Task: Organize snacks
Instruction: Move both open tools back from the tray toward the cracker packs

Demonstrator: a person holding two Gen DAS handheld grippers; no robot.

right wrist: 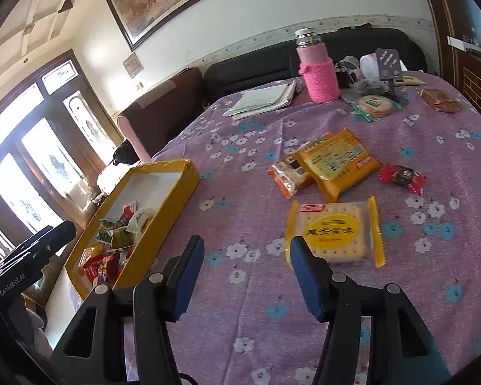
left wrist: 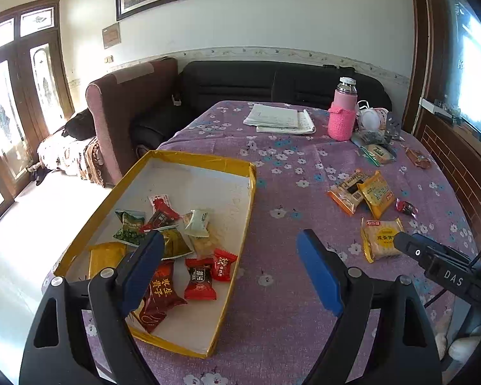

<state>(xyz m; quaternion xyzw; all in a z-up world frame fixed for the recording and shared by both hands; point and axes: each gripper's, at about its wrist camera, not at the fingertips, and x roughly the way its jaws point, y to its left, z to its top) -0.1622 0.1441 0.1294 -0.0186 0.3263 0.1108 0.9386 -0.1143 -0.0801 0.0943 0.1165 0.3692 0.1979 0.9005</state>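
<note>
Left gripper (left wrist: 229, 253): jaws stand wide apart and empty, hanging over the near right edge of the tray; nothing lies between the blue pads (left wrist: 317, 276).
Right gripper (right wrist: 247, 272): jaws part-way open and empty, with bare cloth between them; the right fingertip sits just at the near left corner of the cracker pack.
Tray (left wrist: 237, 163): shallow yellow-rimmed box on the left of the table (left wrist: 304, 337), already holding a heap of small wrapped snacks (left wrist: 163, 237).
Cracker pack (right wrist: 335, 232): lies flat on the cloth, just ahead and to the right of the right gripper; in the left wrist view the pack (left wrist: 381, 239) is well to the right of the left gripper.
Handling, cracker pack: judged light, film wrapper slippery, contents stiff but brittle; a hard pinch across the middle may crack them.
Grip point, cracker pack: judged best at a crimped yellow end seal or across the narrow sides, with gentle pressure.
Yellow packs (right wrist: 336, 160): two overlapping, further out beyond the cracker pack; likely similar in feel.
Red candy (right wrist: 402, 176): small, twisted wrapper, to the far right; likely light and easy to pinch by the body.
Round biscuit pack (right wrist: 375, 104): near the pink bottle (right wrist: 319, 70), farthest from both grippers.
Remaining work: judged several items still outside the tray.
</note>
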